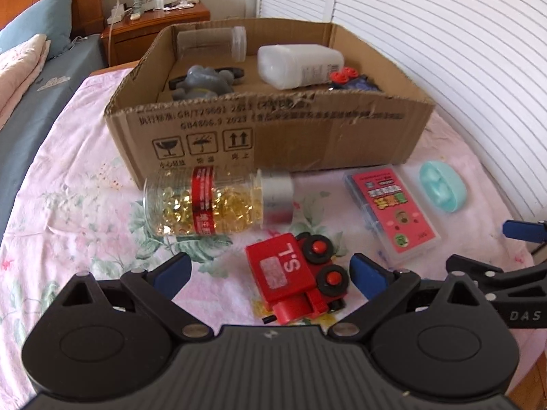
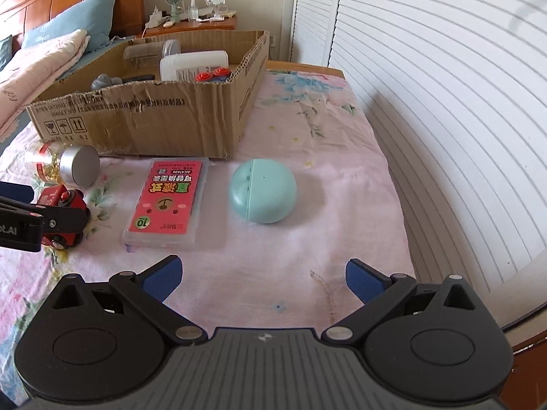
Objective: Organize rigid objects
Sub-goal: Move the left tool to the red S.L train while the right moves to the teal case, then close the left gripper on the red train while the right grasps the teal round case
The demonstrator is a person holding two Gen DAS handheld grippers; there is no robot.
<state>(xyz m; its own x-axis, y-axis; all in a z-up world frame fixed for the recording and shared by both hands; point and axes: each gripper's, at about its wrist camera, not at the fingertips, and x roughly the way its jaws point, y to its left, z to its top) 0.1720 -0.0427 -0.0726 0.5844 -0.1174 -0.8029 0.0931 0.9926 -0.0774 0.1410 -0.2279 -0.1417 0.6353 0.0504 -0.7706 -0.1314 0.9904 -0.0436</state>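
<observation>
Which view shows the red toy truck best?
The left wrist view: the red toy truck lies whole on its side between the open left gripper. In the right wrist view it sits at the left edge, partly hidden behind that gripper's finger.

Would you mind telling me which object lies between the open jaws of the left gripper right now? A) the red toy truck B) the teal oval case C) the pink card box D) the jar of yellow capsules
A: in the left wrist view the red toy truck lies on its side between the open jaws of the left gripper, not yet clamped.
</observation>
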